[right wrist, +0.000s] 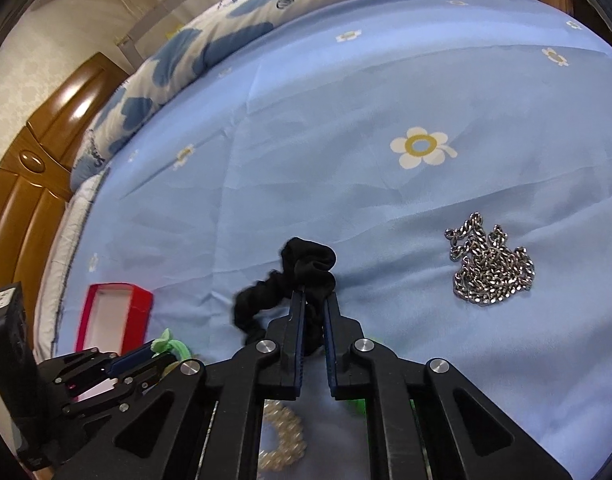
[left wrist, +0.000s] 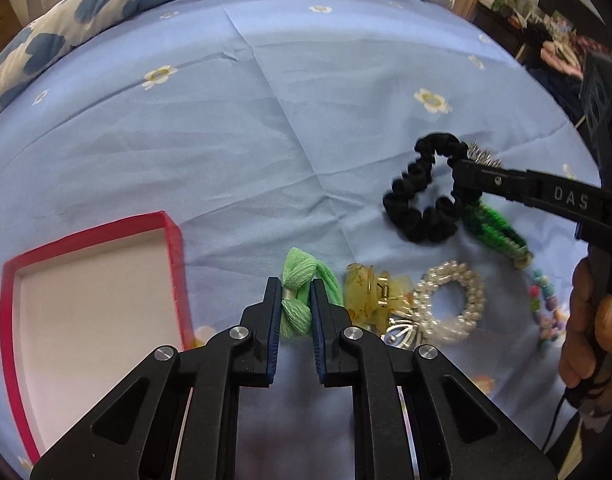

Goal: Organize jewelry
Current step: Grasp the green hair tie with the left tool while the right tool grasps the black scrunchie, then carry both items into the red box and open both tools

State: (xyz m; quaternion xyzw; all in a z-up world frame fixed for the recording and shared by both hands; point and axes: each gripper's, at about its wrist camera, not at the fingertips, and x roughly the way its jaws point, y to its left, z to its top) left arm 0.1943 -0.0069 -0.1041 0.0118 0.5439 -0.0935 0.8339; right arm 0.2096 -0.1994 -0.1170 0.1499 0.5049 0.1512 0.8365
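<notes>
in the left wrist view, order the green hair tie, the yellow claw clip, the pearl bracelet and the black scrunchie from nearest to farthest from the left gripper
1. green hair tie, between the left gripper fingers.
2. yellow claw clip, just right.
3. pearl bracelet, further right.
4. black scrunchie, far upper right, pinched by the right gripper.

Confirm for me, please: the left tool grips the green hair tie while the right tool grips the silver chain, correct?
Not quite. The right tool grips the black scrunchie, as the right wrist view shows; the silver chain lies apart on the sheet. The left tool does grip the green hair tie.
</notes>
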